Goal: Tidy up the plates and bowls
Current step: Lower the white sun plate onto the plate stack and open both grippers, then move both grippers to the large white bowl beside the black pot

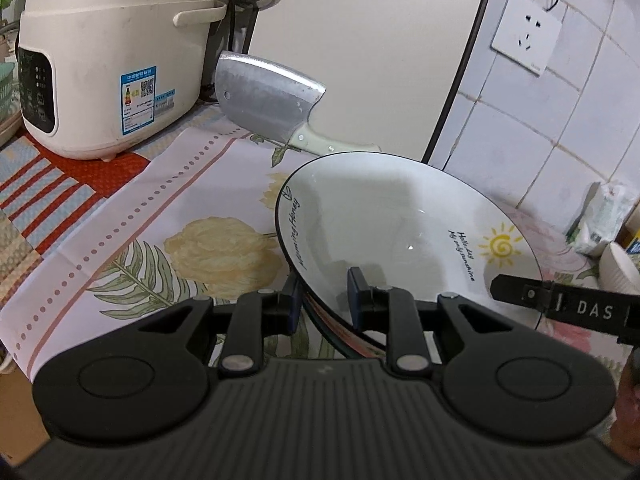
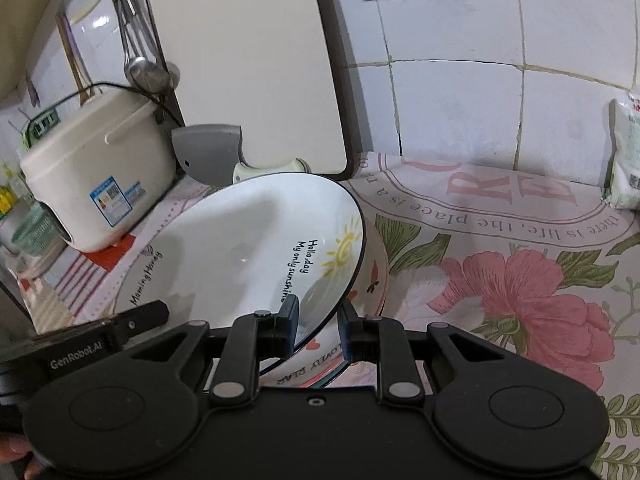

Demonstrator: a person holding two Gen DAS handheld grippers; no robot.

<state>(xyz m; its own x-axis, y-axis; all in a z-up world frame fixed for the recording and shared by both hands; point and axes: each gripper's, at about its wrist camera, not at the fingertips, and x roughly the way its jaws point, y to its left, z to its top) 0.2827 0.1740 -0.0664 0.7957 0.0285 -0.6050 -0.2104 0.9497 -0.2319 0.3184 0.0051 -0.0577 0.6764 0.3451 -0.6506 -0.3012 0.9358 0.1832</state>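
The sun-printed plate (image 1: 400,220) is held tilted above the floral tablecloth (image 1: 132,216), pinched at its near rim by the left gripper (image 1: 324,300), 1 finger inside and 1 outside. The right gripper (image 2: 318,326) is closed on the rim at the plate's 5 o'clock. A second plate (image 2: 376,268) lies under it, toward 4 o'clock. A slip is judged the main risk: glazed rim, narrow pads, 2 grips that could be pulled unevenly. The cleaver (image 1: 268,100) leans at 12 o'clock, beside the rice cooker (image 1: 108,56), and could be knocked if the plate is swung back.
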